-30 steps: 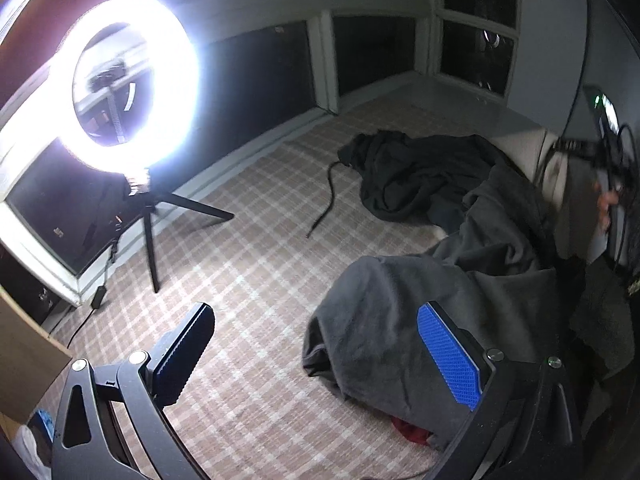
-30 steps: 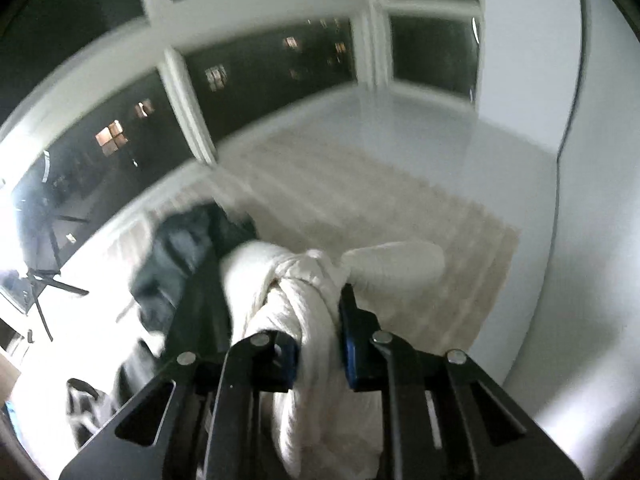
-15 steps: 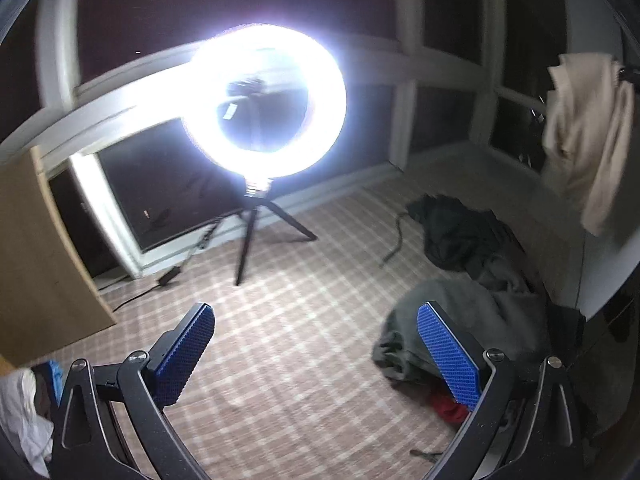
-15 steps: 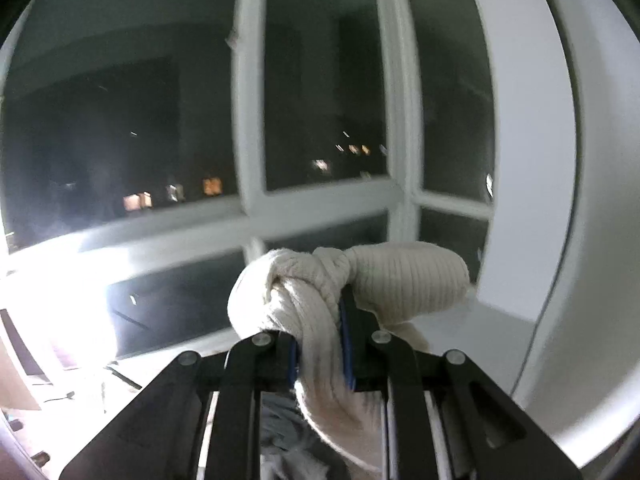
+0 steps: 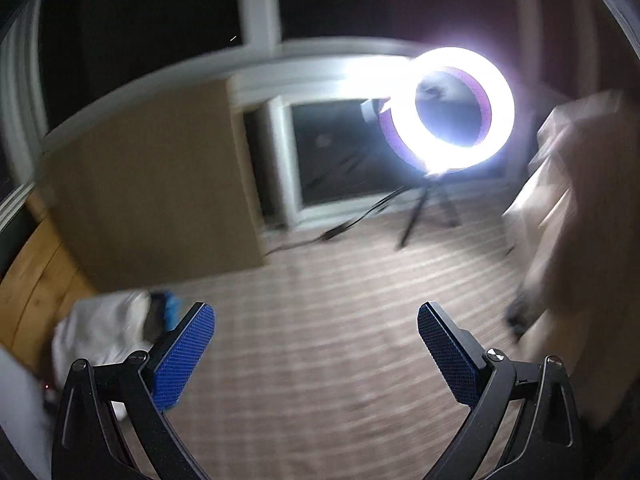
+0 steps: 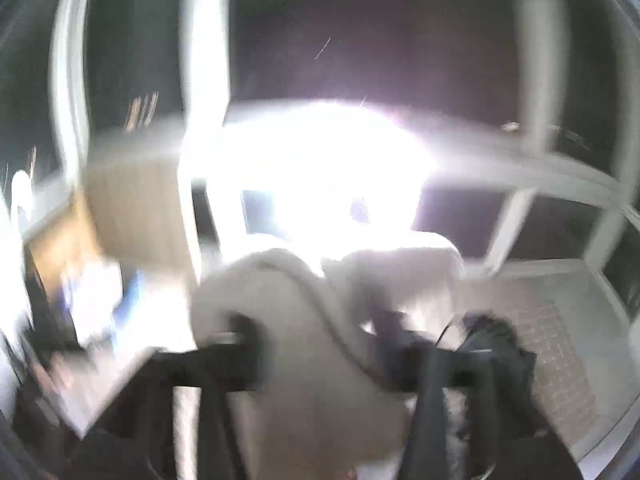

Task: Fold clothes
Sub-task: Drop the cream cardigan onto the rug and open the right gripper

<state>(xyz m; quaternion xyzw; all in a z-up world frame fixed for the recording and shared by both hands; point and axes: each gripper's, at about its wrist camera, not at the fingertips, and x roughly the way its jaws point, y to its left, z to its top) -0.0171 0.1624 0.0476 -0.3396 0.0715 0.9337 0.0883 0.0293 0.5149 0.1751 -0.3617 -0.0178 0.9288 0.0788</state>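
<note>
Swinging mid-transfer, both views blurred. Right gripper (image 6: 320,332) jaws are opening with the cream knitted garment (image 6: 304,360) draped between them; judged a release toward the folded white pile (image 5: 100,332) at the left edge of the checked beige mat (image 5: 328,320). Left gripper (image 5: 316,344) fingers spread wide, nothing between them, likely free to straighten. Glaring ring light on tripod (image 5: 452,108) washes out detail. No readable writing.

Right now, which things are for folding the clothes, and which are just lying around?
For the job:
- cream sweater between the opening right tongs
- open left tongs, empty

Just lying around:
- ring light
- white pile
- checked floor mat
</note>
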